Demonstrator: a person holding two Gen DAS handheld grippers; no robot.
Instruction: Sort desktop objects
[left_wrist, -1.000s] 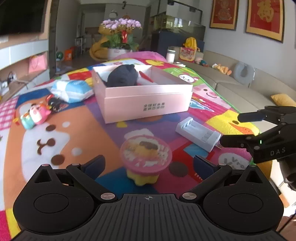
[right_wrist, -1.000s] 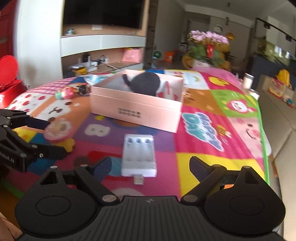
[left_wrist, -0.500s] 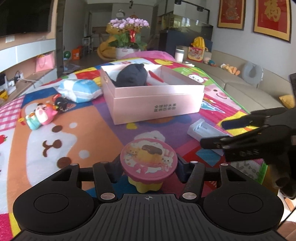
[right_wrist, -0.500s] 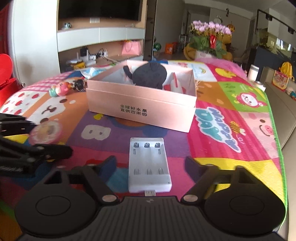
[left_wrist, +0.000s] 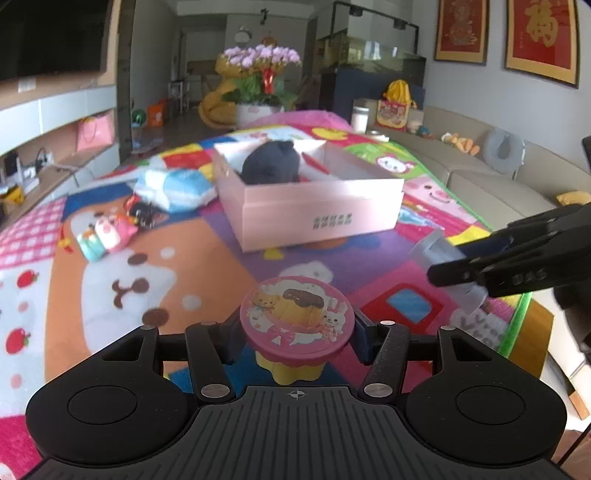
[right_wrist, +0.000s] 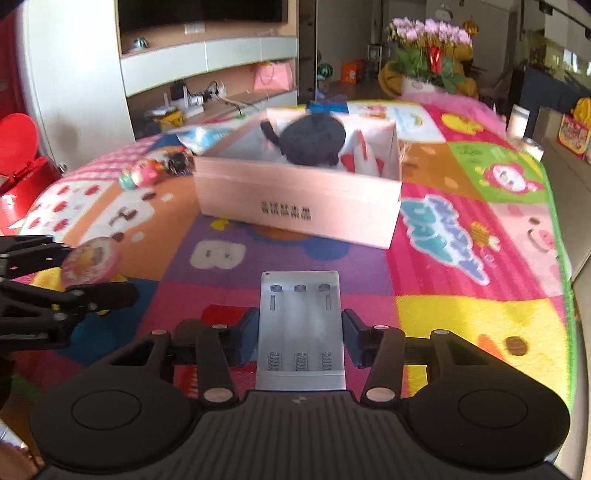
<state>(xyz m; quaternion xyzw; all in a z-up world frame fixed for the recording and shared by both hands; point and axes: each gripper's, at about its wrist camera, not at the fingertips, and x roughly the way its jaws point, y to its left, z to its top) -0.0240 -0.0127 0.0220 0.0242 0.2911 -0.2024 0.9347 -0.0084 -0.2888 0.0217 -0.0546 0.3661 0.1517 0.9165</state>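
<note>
Inside the pink box (left_wrist: 317, 206), only a dark plush (left_wrist: 271, 164) lies sorted. Short of the box, left gripper (left_wrist: 297, 332) pinches the pudding cup (left_wrist: 297, 325); right gripper (right_wrist: 301, 332), jaws just closing, clamps the white battery charger (right_wrist: 301, 328). Beside the box, tissue pack (left_wrist: 177, 188) and small toys (left_wrist: 107, 232) wait.

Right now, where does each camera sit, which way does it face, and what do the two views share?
Left wrist: on the left gripper, looking along its fingers at the pudding cup it clamps; right gripper at right edge.
Right wrist: on the right gripper, looking at the battery charger between its jaws, which have just been closing; left gripper at left edge.
Shared: pink box, colourful mat.
</note>
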